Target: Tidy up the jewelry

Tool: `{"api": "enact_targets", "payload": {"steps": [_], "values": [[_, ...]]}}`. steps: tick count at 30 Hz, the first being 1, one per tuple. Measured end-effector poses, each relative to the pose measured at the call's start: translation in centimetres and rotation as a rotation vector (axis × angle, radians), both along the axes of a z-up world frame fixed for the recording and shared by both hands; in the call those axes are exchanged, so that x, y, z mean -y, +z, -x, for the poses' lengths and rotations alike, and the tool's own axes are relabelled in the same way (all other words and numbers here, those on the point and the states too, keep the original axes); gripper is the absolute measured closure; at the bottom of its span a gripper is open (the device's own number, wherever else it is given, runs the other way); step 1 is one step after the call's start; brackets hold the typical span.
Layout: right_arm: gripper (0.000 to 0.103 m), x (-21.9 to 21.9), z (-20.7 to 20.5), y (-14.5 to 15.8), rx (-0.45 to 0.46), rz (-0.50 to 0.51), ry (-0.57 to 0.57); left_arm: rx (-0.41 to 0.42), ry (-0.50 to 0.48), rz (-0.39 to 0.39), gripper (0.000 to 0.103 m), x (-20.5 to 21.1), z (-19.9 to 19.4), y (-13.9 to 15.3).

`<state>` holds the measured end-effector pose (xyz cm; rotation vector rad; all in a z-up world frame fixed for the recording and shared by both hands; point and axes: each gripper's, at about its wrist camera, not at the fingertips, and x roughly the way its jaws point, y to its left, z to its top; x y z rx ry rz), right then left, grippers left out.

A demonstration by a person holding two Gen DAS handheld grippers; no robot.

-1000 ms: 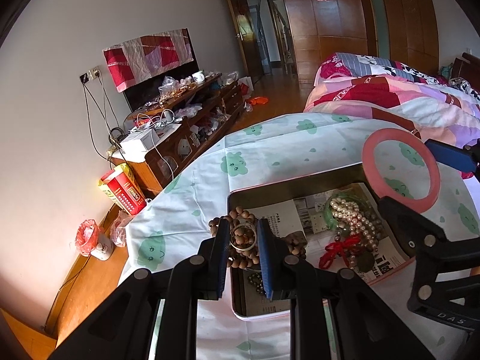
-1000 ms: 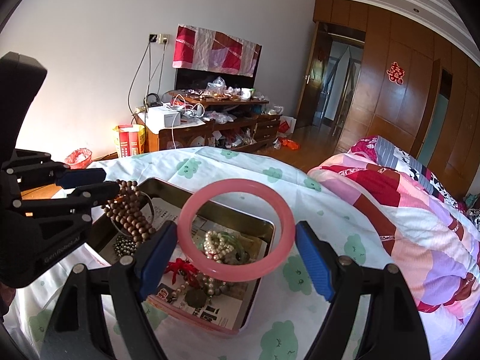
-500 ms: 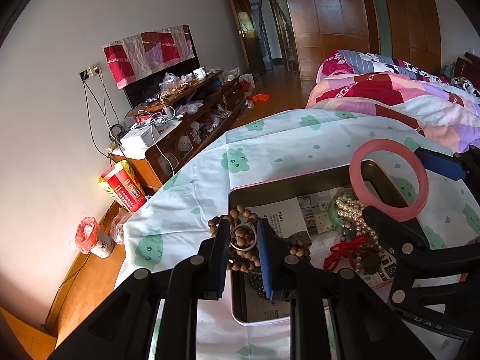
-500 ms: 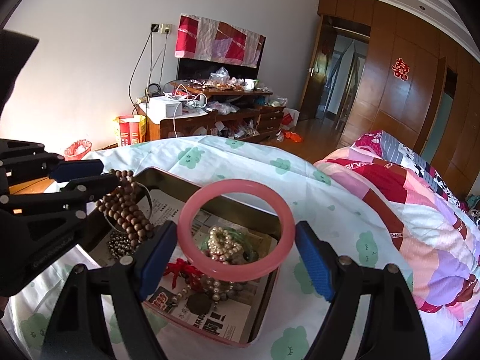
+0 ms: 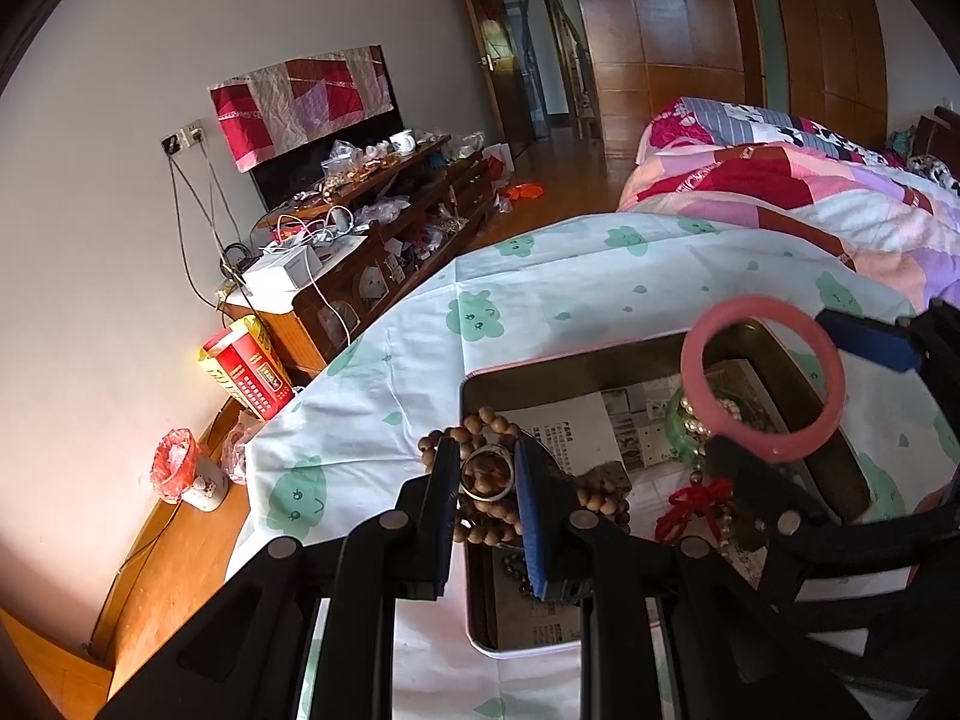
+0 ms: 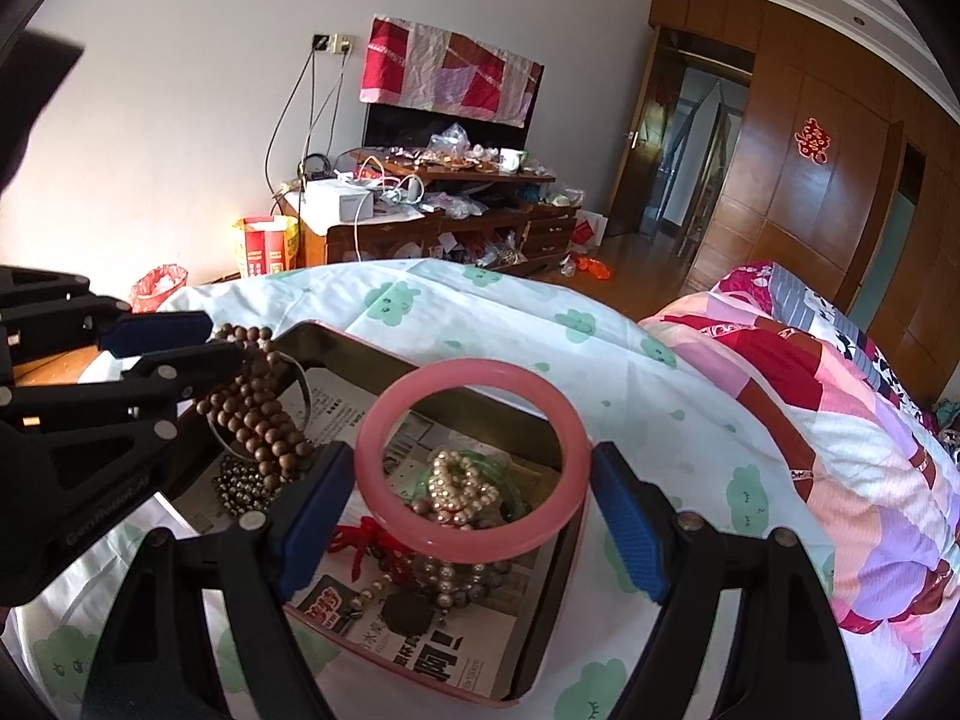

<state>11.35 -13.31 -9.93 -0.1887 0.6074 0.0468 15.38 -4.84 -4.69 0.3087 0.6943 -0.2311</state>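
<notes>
A metal tray point(image 5: 600, 357) point(image 6: 546, 618) lined with newspaper lies on the bed and holds a pearl strand point(image 6: 462, 489), a red knot point(image 6: 360, 537) and other pieces. My left gripper point(image 5: 486, 474) is shut on a brown wooden bead bracelet point(image 5: 480, 480) with a thin metal bangle, held over the tray's left edge; it also shows in the right wrist view point(image 6: 252, 408). My right gripper point(image 6: 471, 492) is shut on a pink bangle point(image 6: 468, 456), held above the tray's right part; the bangle shows in the left wrist view point(image 5: 765, 378) too.
The tray sits on a white sheet with green prints point(image 5: 540, 300). A patchwork quilt point(image 6: 810, 396) lies to the right. A cluttered wooden TV cabinet point(image 5: 372, 252) stands by the wall, with a red box point(image 5: 246, 372) and a small bin point(image 5: 180, 468) on the floor.
Both grippers have come lower and nearer the tray. The pink bangle has moved from beyond the tray's right edge to over its contents. Both grips are unchanged.
</notes>
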Motion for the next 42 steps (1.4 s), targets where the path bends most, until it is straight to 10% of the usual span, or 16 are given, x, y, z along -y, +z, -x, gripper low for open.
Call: {"api": "enact_targets", "payload": {"steps": [3,8,42], "values": [[0.021,-0.2,-0.3,-0.4,-0.012,0.006,0.004,-0.013,-0.004,-0.005,0.082,0.1,-0.2,-0.2],[0.014,-0.5,0.0,-1.0,-0.024,0.025,0.008,0.026,0.031,-0.021,0.031,-0.1,0.6,0.1],[0.007,1.1,9.0,1.8,0.076,-0.11,-0.066,0.039,0.09,0.079,0.031,-4.0,8.3,2.3]]}}
